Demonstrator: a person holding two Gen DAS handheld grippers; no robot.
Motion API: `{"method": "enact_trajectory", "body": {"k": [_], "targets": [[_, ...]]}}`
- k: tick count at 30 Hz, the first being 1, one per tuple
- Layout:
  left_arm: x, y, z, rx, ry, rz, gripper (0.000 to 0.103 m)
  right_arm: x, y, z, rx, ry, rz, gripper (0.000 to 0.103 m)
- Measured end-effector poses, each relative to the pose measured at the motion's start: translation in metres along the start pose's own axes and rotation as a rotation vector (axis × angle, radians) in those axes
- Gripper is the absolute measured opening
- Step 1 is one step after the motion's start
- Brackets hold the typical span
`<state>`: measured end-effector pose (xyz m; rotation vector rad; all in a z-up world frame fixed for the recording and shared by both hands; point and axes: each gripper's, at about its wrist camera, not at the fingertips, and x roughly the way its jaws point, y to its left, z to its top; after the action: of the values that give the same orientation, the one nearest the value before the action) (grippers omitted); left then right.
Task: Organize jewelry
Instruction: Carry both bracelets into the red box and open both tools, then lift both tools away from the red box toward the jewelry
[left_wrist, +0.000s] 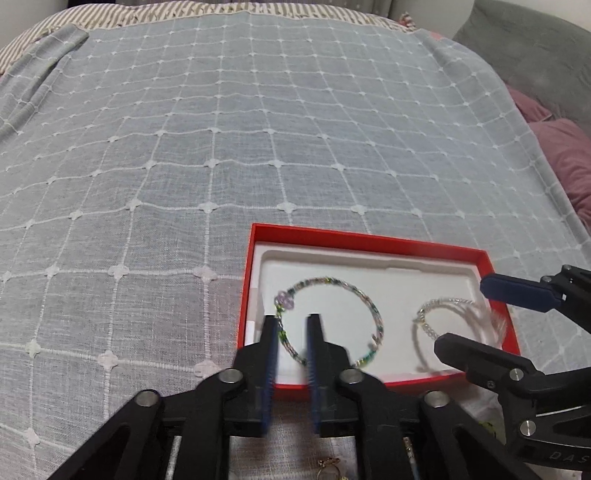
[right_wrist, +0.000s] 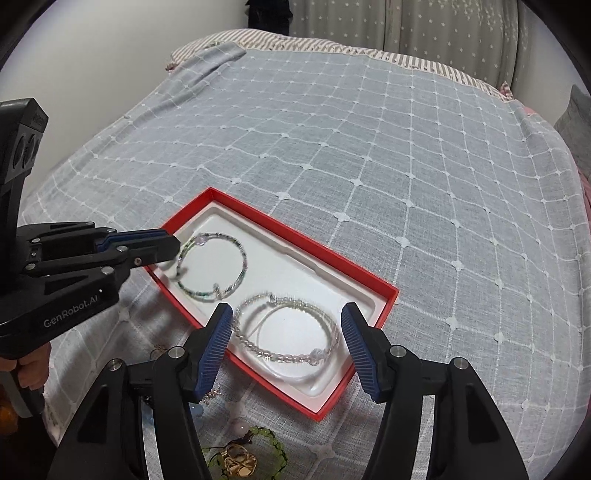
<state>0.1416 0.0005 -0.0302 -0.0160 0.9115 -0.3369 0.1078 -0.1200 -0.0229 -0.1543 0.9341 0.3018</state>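
Bedspread (right_wrist: 369, 155), grey with a white grid, carries a red box (right_wrist: 295, 240). Inside lie a multicoloured bracelet (left_wrist: 328, 321) at left and a clear bracelet (right_wrist: 288, 332) at right. Left gripper (left_wrist: 291, 321), jaws narrowly parted, straddles the multicoloured band; contact unclear. Right gripper (right_wrist: 286, 314), jaws spread, flanks the clear one. Near-edge jewellery (right_wrist: 240, 461) is cut off.

The left gripper (left_wrist: 291, 321) pointed forward and slightly down, its jaws narrowly parted with a slim gap between the blue pads. The right gripper (right_wrist: 286, 314) stood beside it, angled down, jaws spread wide. A hand (right_wrist: 31, 371) gripped the left handle.
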Motion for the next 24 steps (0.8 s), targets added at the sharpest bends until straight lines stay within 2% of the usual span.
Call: {"method": "enact_trajectory", "body": {"k": [7, 9, 16, 21, 24], "targets": [[-0.015, -0.009, -0.005, 0.021, -0.022, 0.008, 0.036, -0.018, 0.001, -0.005, -0.005, -0.016, -0.010, 0.065], [-0.022, -0.010, -0.007, 0.026, -0.032, 0.007, 0.046, -0.025, 0.000, -0.009, -0.005, -0.017, -0.011, 0.065], [-0.039, -0.009, -0.020, 0.052, -0.040, 0.027, 0.066, -0.045, 0.000, -0.028, 0.010, -0.008, -0.018, 0.066], [-0.045, -0.008, -0.032, 0.055, -0.021, 0.046, 0.084, -0.057, 0.005, -0.041, 0.008, 0.001, -0.048, 0.078], [-0.048, -0.008, -0.041, 0.056, -0.009, 0.063, 0.087, -0.062, 0.009, -0.048, 0.003, 0.011, -0.054, 0.081]]}}
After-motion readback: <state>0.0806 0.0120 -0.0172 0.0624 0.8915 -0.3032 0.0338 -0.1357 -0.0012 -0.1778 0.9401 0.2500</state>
